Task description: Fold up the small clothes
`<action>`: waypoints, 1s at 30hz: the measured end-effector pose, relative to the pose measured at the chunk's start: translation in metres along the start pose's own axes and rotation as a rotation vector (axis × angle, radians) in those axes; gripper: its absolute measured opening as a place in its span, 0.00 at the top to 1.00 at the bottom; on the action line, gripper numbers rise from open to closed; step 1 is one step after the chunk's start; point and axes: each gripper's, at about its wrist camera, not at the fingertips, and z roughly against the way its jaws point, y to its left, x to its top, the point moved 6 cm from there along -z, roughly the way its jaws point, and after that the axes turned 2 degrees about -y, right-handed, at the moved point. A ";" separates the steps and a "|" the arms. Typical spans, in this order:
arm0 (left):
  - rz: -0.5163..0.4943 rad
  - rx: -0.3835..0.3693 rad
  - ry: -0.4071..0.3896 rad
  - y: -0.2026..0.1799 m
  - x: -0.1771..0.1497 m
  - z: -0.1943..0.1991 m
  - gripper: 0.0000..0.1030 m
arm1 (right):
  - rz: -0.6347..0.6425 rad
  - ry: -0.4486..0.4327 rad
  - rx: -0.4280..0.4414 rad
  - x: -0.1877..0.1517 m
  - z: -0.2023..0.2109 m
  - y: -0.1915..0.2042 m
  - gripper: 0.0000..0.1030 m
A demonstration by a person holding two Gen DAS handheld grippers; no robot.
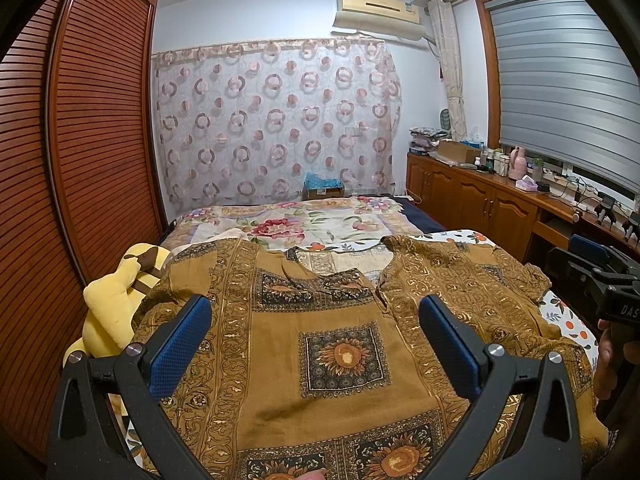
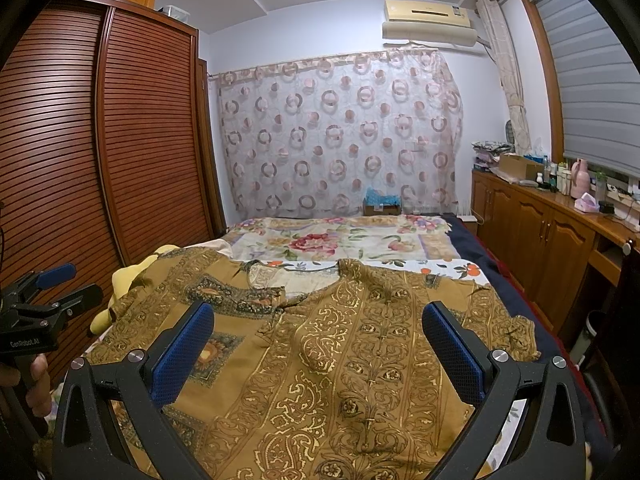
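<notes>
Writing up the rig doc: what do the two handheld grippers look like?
Both match: the left gripper and right gripper have black angular plastic frames, silver pivot screws and blue textured finger pads. White lettering marks each body. No cables or sleeves visible.

The brown patterned shirt (image 1: 344,352) is cut off by the lower frame edge in both views; its hem is not visible. It partly hides the yellow plush toy (image 1: 106,300). Items on the side surface (image 2: 560,196) are too small to identify
</notes>
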 end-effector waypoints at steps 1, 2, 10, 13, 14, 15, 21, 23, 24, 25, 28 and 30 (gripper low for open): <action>0.000 -0.001 0.000 -0.001 0.001 0.001 0.00 | 0.000 0.000 0.000 0.000 0.000 0.000 0.00; 0.000 -0.001 0.000 0.000 0.000 0.000 0.00 | 0.000 0.000 0.000 0.000 0.000 0.001 0.00; -0.002 0.001 -0.001 -0.001 0.000 0.000 0.00 | 0.000 0.000 0.000 0.000 0.000 0.001 0.00; -0.002 0.000 -0.001 -0.002 0.001 0.001 0.00 | -0.001 0.000 0.001 0.000 0.000 0.000 0.00; -0.002 0.000 -0.002 -0.001 0.000 0.000 0.00 | -0.001 0.000 0.000 0.000 0.000 0.001 0.00; -0.002 0.002 -0.002 -0.001 0.000 0.000 0.00 | -0.001 0.000 0.000 0.000 0.000 0.001 0.00; 0.000 -0.001 -0.002 -0.001 0.000 0.001 0.00 | -0.001 0.001 0.003 0.001 -0.001 0.002 0.00; -0.001 0.001 -0.002 -0.001 0.000 0.000 0.00 | -0.002 0.004 0.005 0.000 -0.001 0.002 0.00; 0.001 0.001 -0.001 -0.001 0.000 0.000 0.00 | -0.002 0.006 0.008 0.000 -0.002 0.001 0.00; 0.001 0.002 0.000 0.001 0.001 0.000 0.00 | -0.002 0.010 0.012 -0.001 -0.003 0.002 0.00; 0.001 0.014 0.006 0.002 0.003 -0.001 0.00 | -0.001 0.025 0.033 -0.004 -0.007 0.004 0.00; 0.007 0.021 0.018 0.009 0.012 0.002 0.00 | 0.003 0.031 0.046 -0.006 -0.010 0.007 0.00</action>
